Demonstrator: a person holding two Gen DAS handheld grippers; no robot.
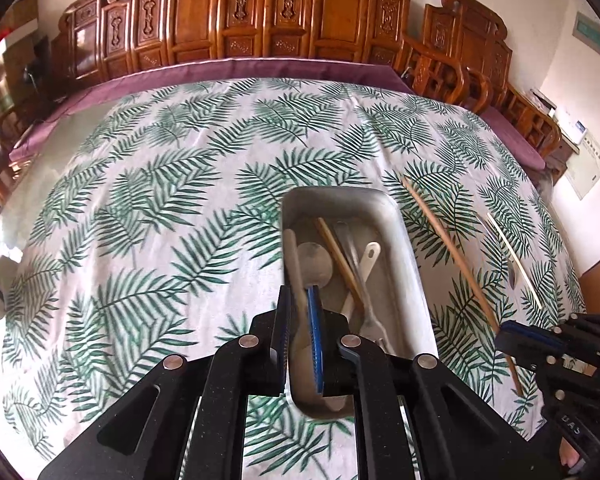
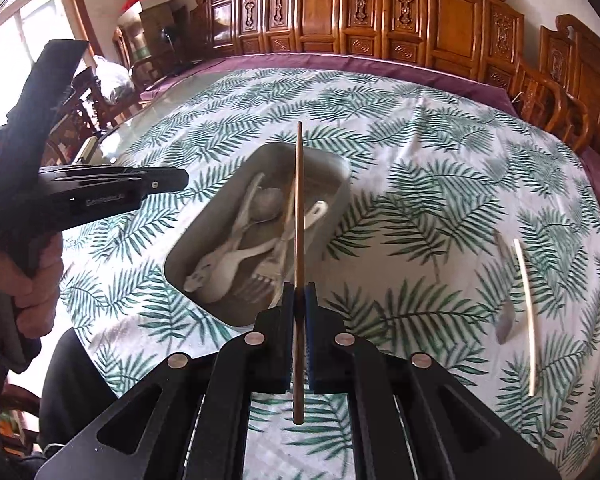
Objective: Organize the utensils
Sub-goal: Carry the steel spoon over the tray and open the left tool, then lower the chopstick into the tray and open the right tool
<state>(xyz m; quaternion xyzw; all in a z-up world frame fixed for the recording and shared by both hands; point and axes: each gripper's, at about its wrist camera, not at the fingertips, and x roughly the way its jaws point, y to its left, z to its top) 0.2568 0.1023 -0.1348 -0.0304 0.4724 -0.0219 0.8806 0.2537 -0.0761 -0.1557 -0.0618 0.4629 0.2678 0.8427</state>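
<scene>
A metal tray (image 1: 404, 236) (image 2: 204, 240) on the leaf-print cloth holds spoons, a fork (image 2: 260, 280) and a brown chopstick (image 1: 336, 256). My left gripper (image 1: 300, 300) hovers over the tray's near left side, jaws a little apart, with a pale utensil handle (image 1: 291, 256) running between them; whether they grip it is unclear. My right gripper (image 2: 299, 292) is shut on a brown chopstick (image 2: 299, 200) that points out over the tray. It shows in the left wrist view (image 1: 448, 248) with the right gripper (image 1: 536, 340). A white chopstick (image 2: 526, 292) and a metal spoon (image 2: 506, 320) lie on the cloth to the right.
The round table (image 2: 440, 148) has a purple edge (image 2: 340, 60). Carved wooden chairs (image 2: 452, 16) ring its far side. The left gripper (image 2: 60, 192) and the hand holding it show at the left of the right wrist view. Boxes stand by a window at far left.
</scene>
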